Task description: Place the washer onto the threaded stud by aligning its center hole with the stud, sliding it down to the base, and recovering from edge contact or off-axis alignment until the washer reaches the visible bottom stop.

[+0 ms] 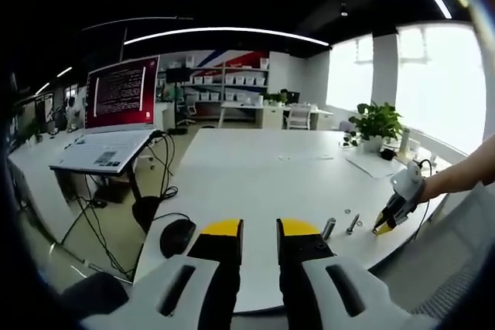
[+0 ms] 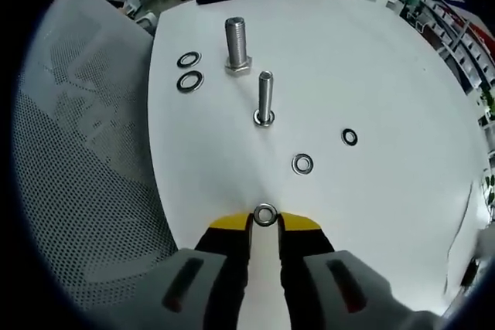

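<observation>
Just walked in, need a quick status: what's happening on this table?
A person is working with two handheld claws over a white table. The right claw has a washer at its tips, jaws nearly closed on it, short of the thin stud, which already has a washer at its base. A thicker bolt stands farther off, with loose washers around: two beside the bolt and two more nearer the claw. The left claw is open, holding nothing, back from the work.

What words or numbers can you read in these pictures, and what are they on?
None can be read.
Red monitor screen: pale lines of text, too small and blurred.
Slanted white board below it: dark printed patches, too blurred.
Washers, the two studs and both grippers: no markings visible.
</observation>
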Demonstrator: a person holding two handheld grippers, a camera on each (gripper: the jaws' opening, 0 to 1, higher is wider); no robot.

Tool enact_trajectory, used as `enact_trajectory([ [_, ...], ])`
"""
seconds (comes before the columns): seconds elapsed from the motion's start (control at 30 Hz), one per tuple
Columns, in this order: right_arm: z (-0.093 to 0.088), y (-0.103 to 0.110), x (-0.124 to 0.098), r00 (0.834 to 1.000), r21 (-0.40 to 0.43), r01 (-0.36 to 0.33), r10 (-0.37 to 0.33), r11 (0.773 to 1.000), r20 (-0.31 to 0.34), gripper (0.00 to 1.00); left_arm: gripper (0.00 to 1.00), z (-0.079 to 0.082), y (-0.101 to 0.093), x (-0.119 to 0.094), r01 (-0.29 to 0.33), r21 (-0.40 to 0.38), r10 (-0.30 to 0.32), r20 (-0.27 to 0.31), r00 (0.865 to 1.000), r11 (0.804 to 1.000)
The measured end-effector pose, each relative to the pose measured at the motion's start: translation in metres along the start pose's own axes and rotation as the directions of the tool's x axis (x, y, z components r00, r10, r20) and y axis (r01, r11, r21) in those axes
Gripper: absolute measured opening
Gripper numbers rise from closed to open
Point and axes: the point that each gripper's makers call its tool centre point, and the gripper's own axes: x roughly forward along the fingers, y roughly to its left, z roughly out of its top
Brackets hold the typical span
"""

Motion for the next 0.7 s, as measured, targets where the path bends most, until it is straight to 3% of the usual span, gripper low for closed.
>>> enact_trajectory([
  [0.5, 0.006, 0.001, 0.001, 0.999, 0.021, 0.027, -0.028, 0.999, 0.04, 0.14, 0.15, 0.0, -0.002, 0.0, 0.003, 0.004, -0.003, -0.006, 1.0, 1.0],
  [0.7, 0.025, 0.007, -0.006, 0.998, 0.008, 0.004, -0.004, 1.0, 0.069, 0.14, 0.15, 0.0, -0.002, -0.001, 0.004, 0.004, -0.004, -0.004, 1.0, 1.0],
])
